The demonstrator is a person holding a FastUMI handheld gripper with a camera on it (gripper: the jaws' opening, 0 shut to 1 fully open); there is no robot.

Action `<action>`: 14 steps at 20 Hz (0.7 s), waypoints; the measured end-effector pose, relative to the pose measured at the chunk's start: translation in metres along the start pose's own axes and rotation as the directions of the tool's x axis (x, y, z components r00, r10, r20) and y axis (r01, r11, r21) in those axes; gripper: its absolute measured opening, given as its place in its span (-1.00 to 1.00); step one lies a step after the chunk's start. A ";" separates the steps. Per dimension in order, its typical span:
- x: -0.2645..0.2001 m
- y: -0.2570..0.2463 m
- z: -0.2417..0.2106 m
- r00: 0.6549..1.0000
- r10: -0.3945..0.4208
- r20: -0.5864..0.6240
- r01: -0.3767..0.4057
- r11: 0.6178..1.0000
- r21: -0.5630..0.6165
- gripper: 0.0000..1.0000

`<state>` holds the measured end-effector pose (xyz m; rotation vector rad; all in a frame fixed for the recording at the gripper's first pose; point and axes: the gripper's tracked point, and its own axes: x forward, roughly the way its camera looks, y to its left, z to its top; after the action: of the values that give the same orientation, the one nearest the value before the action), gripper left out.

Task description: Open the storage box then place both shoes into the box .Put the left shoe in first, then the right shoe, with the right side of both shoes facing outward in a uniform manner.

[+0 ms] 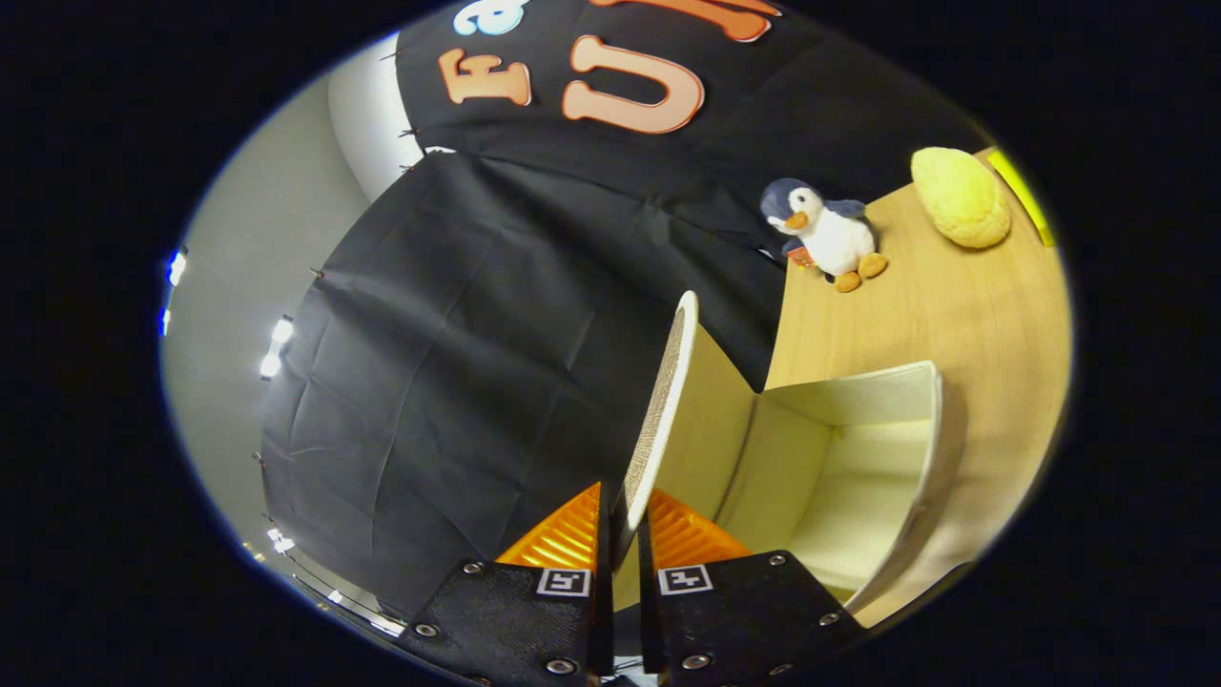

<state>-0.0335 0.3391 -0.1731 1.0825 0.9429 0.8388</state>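
Note:
The cream storage box (849, 468) stands on the wooden table with its inside open to view and nothing visible in it. Its lid (668, 401) is swung up and runs edge-on away from me, with a woven outer face and a white rim. My gripper (625, 520) is shut on the lid's near edge, one finger on each side of the panel. The whole view is tilted, so the table slants up to the right.
A plush penguin (825, 234) sits on the wooden table (954, 305) beyond the box, by the black cloth wall. A yellow knobbly cushion-like object (962, 196) lies further along the table. A white wall (248, 258) with lights is beside the cloth.

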 end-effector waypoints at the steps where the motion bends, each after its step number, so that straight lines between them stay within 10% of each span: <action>1: 0.006 0.009 0.000 1.000 -0.004 -0.012 0.004 1.000 -0.021 -0.76; 14: 0.147 0.038 -0.045 0.992 -0.042 -0.119 0.037 0.998 -0.049 -0.71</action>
<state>-0.0240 0.4974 -0.1757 0.9792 1.0370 0.8966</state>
